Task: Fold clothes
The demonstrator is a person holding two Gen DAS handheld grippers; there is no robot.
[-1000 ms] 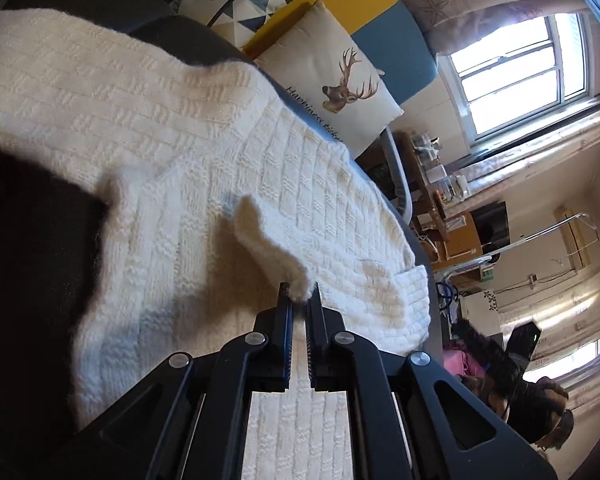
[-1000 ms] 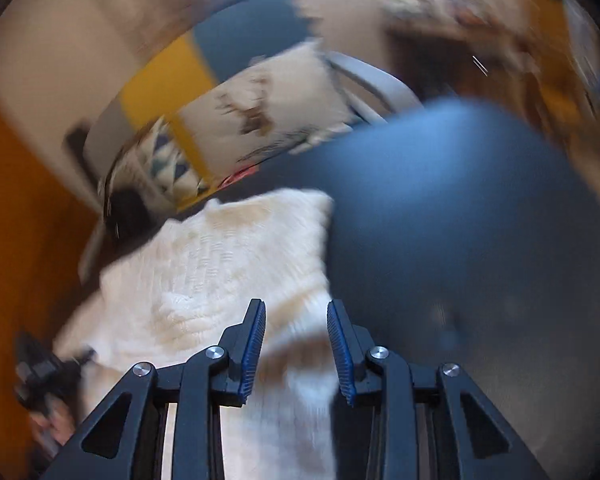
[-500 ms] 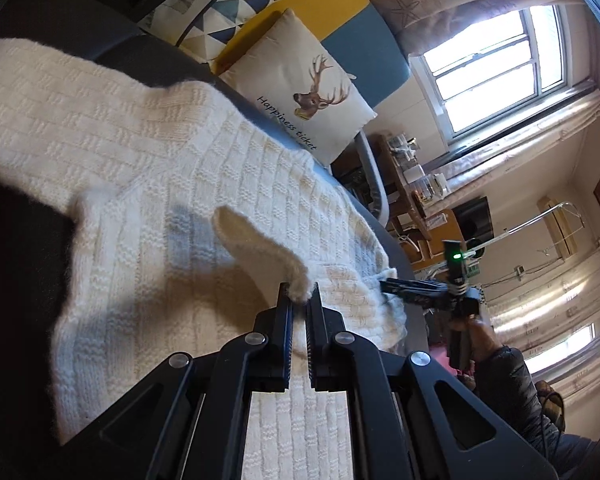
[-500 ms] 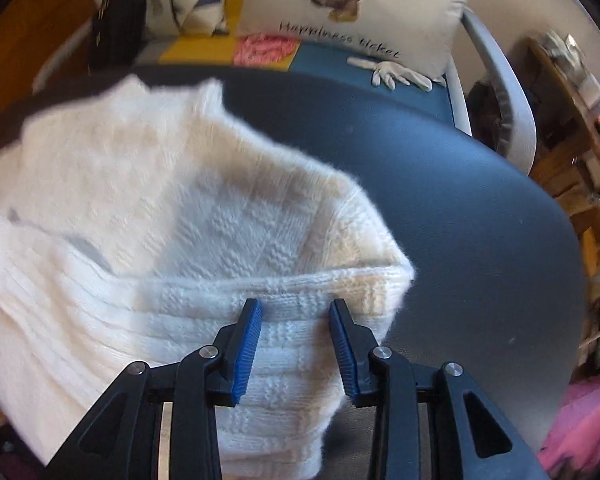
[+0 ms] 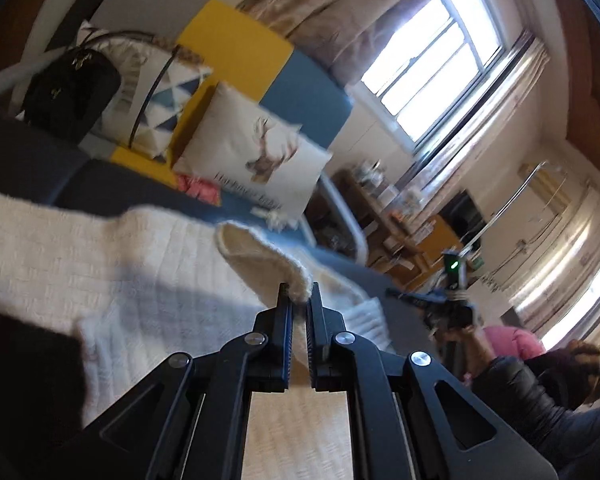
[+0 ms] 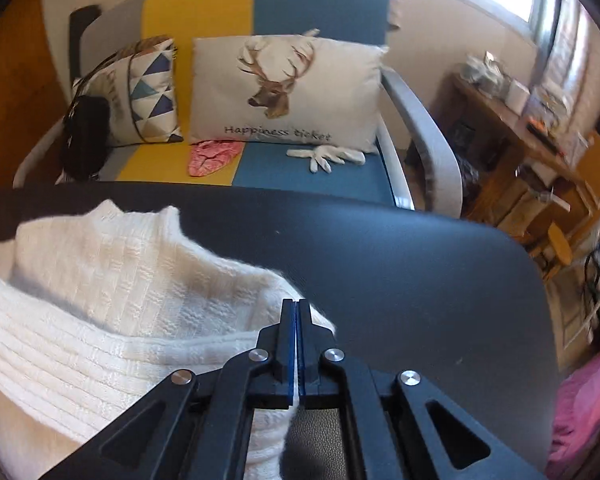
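1. We see a white knitted sweater (image 6: 112, 300) with a woven block pattern lying on a dark, smooth table top (image 6: 400, 280).
2. The left gripper (image 5: 298, 300) is closed tight on a piece of the sweater's edge. From its black fingers (image 5: 286, 332) a fold of the cloth rises up and away, above the rest of the garment.
3. In the left wrist view the sweater (image 5: 100, 264) spreads to the left, and a shadow falls across it.
4. The right gripper (image 6: 297, 308) has its blue-lined jaws pressed together on the ribbed hem of the sweater, at the corner nearest the bare part of the table.
5. The hem runs from that corner to the left, and behind it the body of the sweater stands up in a loose heap.
6. Behind the table stands a sofa (image 6: 308, 0) with yellow and blue panels and grey arms.
7. On the sofa we see a white cushion with a deer's head (image 6: 284, 88), a cushion with a triangle pattern (image 6: 148, 92), a black handbag (image 6: 84, 136), a pink cloth (image 6: 214, 156) and a white glove (image 6: 328, 156).
8. In the left wrist view a window (image 5: 436, 72) with curtains gives bright light, and at the right edge a person in a dark sleeve (image 5: 516, 396) holds the right gripper (image 5: 440, 300).
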